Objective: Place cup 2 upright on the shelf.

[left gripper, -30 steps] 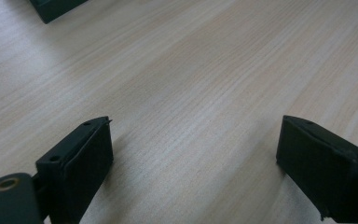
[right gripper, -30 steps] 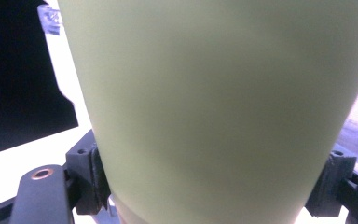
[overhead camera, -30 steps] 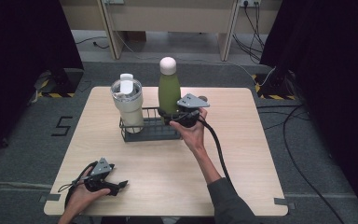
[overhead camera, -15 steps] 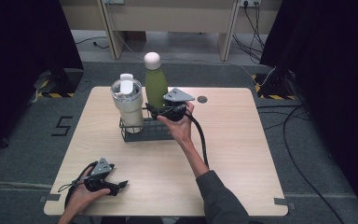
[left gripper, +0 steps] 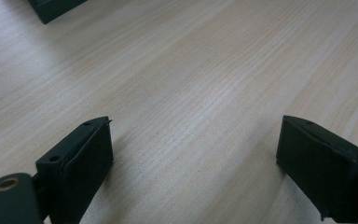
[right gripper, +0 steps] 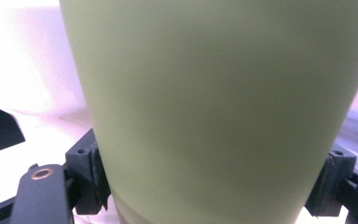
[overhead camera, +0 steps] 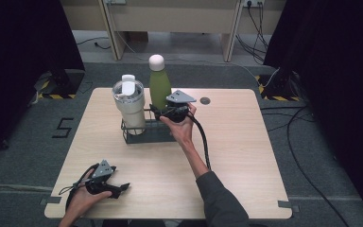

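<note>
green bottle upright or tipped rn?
Upright: the green bottle stands cap-up in the right gripper, beside the tumbler over the wire rack.

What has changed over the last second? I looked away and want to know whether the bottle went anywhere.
The right gripper, clamped on the green bottle throughout, carried it leftward over the table and a little lower, to beside the tumbler at the wire rack. The left gripper stayed open near the front edge; tumbler and rack kept their places.

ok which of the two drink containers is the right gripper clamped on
The green bottle with the pale cap. The right gripper has its jaws shut on its lower body, while the white tumbler stands free beside it in the wire rack.
</note>
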`<action>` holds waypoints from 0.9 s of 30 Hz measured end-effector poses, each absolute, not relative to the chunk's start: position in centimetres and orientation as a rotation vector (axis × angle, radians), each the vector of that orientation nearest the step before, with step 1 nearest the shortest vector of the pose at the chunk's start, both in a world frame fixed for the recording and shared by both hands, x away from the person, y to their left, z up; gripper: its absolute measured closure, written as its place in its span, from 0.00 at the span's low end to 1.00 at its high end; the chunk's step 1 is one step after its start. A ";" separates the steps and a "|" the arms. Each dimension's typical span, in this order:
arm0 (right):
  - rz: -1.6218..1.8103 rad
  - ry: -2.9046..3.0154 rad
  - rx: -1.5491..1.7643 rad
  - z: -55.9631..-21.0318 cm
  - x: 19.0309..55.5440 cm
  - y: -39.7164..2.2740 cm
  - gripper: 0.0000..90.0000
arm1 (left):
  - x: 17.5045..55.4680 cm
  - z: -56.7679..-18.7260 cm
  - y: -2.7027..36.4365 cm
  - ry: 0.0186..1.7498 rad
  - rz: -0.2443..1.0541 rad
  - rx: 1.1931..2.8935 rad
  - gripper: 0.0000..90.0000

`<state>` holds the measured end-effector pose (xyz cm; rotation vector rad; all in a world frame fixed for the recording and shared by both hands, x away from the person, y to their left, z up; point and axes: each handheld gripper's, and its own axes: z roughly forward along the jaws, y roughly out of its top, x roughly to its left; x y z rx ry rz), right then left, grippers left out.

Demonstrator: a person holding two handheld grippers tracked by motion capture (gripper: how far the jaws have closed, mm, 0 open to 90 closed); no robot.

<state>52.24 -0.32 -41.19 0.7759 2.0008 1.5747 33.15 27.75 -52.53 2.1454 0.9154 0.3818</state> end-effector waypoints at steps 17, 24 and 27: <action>1.562 2.014 0.844 -44.0 52.5 -0.6 0.23 | 33.1 -52.6 27.7 0.915 0.383 2.142 0.11; 1.550 2.017 0.855 -44.9 52.6 -0.6 0.23 | 33.1 -52.6 27.7 0.916 0.383 2.141 0.11; 1.544 2.018 0.871 -45.3 52.7 -0.7 0.23 | 33.2 -52.6 27.7 0.915 0.383 2.141 0.11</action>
